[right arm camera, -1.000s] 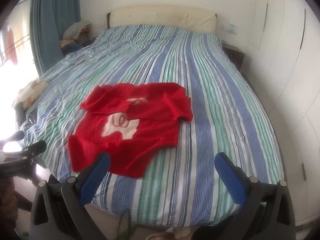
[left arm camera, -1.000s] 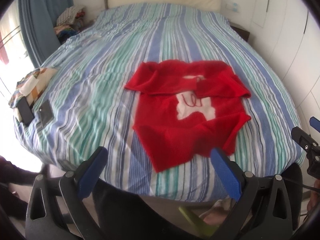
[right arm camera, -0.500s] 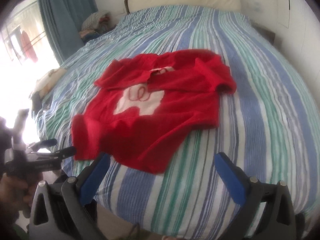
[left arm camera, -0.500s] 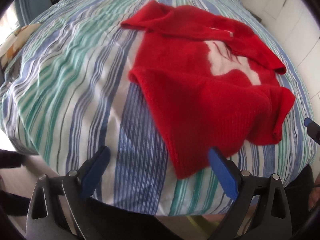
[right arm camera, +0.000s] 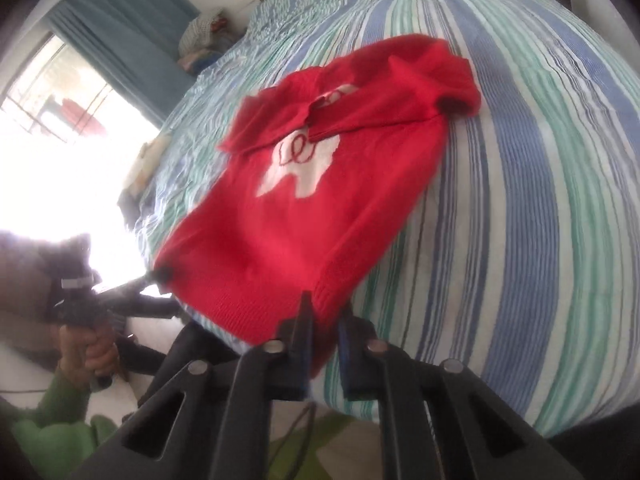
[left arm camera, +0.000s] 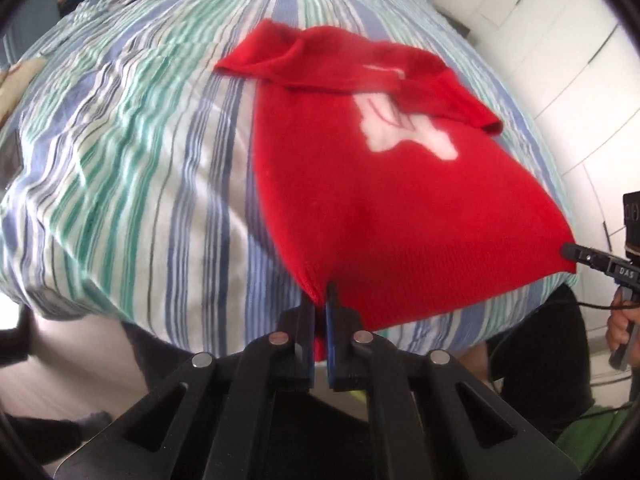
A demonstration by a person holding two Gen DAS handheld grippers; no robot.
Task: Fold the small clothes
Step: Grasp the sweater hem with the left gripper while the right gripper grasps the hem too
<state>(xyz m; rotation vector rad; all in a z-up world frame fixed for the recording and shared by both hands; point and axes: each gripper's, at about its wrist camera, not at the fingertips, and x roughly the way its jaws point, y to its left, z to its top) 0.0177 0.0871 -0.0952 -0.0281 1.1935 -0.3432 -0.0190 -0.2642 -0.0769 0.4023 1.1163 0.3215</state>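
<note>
A small red knit sweater (left arm camera: 384, 200) with a white patch on its front lies on the striped bed, its sleeves folded across the chest. My left gripper (left arm camera: 320, 300) is shut on the sweater's lower left hem corner. My right gripper (right arm camera: 326, 312) is shut on the lower right hem corner of the sweater (right arm camera: 320, 184). The hem is stretched between the two grippers at the bed's near edge. The right gripper also shows in the left wrist view (left arm camera: 572, 250), and the left gripper in the right wrist view (right arm camera: 160, 274).
The bed (left arm camera: 132, 140) has a blue, green and white striped cover. White cupboard doors (left arm camera: 580, 60) stand to the right. A blue curtain (right arm camera: 120, 28), a bright window and a pile of clothes (right arm camera: 204, 36) are at the far left.
Both grippers dropped to the sweater's hem and closed on its two lower corners. They were open and above the bed edge before.
</note>
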